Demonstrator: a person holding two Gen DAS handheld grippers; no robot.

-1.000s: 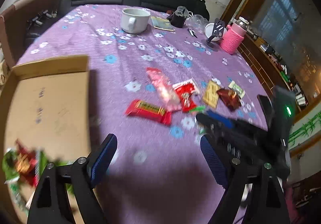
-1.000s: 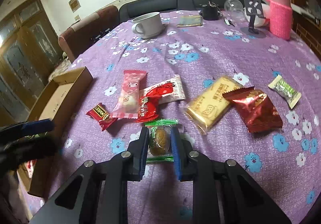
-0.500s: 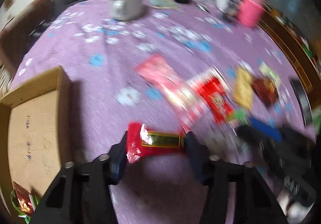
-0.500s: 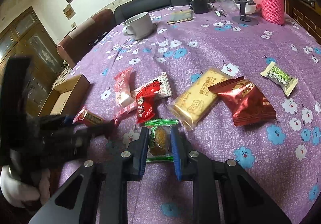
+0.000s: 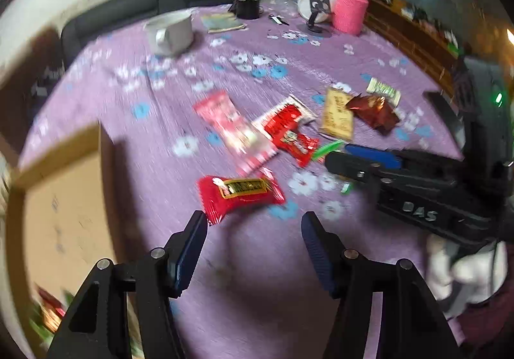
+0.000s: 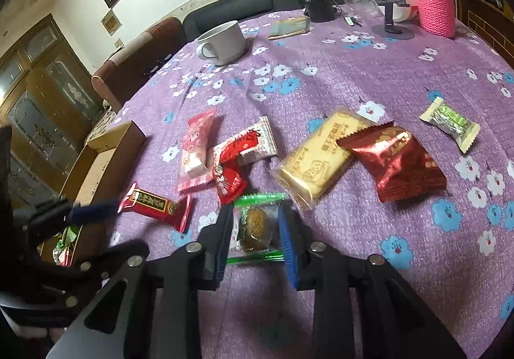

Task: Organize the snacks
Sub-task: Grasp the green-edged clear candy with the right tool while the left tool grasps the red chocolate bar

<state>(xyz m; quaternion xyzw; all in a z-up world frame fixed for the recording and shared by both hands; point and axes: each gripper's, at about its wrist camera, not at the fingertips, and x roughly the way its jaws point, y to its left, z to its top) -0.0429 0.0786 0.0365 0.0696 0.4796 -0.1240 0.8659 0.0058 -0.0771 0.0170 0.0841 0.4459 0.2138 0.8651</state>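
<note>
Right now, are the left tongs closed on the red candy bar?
No, the left tongs are open, with the red candy bar lying just ahead of them.

blur: left wrist view smeared, cardboard box (image 5: 61, 224) and pink snack (image 5: 231, 127) soft | cut off: box contents (image 5: 48, 314) at lower-left edge | hidden: green-wrapped snack (image 5: 327, 148) mostly behind right gripper (image 5: 369, 159)

Green-wrapped snack (image 6: 255, 227) upright; red bar (image 5: 239, 192) flat.
</note>
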